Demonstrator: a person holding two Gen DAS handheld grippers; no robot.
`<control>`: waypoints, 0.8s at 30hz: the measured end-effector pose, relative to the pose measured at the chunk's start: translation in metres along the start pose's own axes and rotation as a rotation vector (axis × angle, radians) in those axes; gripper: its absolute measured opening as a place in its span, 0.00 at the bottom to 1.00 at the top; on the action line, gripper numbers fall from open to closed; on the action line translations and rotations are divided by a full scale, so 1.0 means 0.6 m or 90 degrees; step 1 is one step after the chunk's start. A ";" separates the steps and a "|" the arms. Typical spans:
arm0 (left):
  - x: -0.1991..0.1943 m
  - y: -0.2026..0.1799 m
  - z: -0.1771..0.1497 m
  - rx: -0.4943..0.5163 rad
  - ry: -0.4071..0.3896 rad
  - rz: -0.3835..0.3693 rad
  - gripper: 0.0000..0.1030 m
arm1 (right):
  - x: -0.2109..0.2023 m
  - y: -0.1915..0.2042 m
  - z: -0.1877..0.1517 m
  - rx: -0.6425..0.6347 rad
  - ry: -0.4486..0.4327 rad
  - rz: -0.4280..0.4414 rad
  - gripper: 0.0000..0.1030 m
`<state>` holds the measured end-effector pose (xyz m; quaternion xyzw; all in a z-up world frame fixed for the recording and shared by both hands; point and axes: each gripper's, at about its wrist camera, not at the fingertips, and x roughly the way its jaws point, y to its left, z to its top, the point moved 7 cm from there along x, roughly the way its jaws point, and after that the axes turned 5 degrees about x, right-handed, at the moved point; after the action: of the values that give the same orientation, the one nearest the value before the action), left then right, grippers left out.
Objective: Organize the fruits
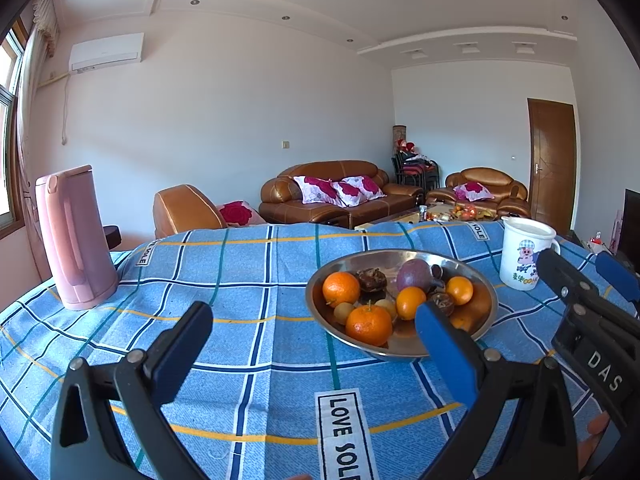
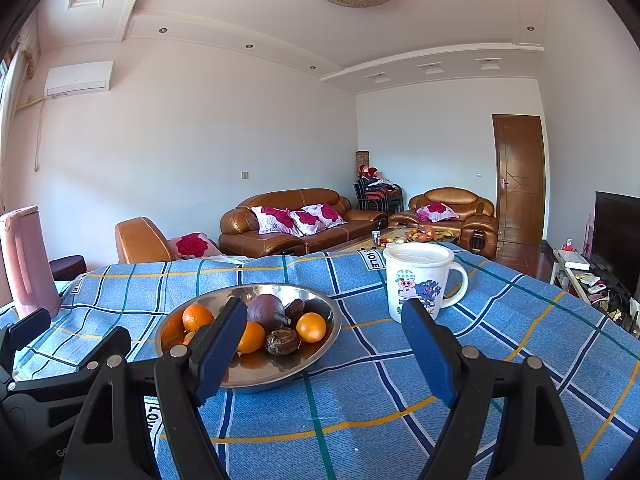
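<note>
Jaws of both the left gripper and right gripper stand spread, empty, above the blue checked tabletop; oranges and dark fruits sit in the round steel bowl at the left gripper's one o'clock, white cartoon mug beyond.

My left wrist camera sits low over the blue checked tablecloth, facing the far brown leather sofa, with the shallow round steel bowl of fruit close ahead to its right. My right wrist camera looks the same way from further right, so that bowl falls left and the white cartoon-printed mug sits near centre. Both views share the bowl, the mug, the tall pink plastic kettle and the sofa.
</note>
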<state>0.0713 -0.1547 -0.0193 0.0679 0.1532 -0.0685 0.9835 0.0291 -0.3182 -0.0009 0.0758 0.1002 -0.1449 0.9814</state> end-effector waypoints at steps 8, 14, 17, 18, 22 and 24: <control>0.000 0.000 0.000 0.001 0.001 0.000 1.00 | 0.000 0.000 0.000 0.000 0.000 0.000 0.78; 0.000 0.000 -0.001 0.002 0.001 0.000 1.00 | 0.000 -0.001 0.000 -0.001 0.003 -0.001 0.78; 0.000 0.000 -0.001 0.003 0.001 0.000 1.00 | 0.000 -0.001 0.000 0.000 0.002 -0.002 0.78; 0.000 -0.001 -0.002 0.004 0.001 -0.001 1.00 | 0.000 -0.001 0.000 0.000 0.002 -0.002 0.78; 0.001 -0.001 -0.003 0.008 0.003 0.004 1.00 | 0.001 -0.003 -0.001 0.001 0.004 -0.003 0.78; 0.001 -0.001 -0.003 0.012 0.004 0.006 1.00 | 0.001 -0.003 -0.001 0.001 0.004 -0.003 0.78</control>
<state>0.0713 -0.1552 -0.0215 0.0783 0.1554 -0.0648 0.9826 0.0293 -0.3199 -0.0018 0.0769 0.1029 -0.1469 0.9808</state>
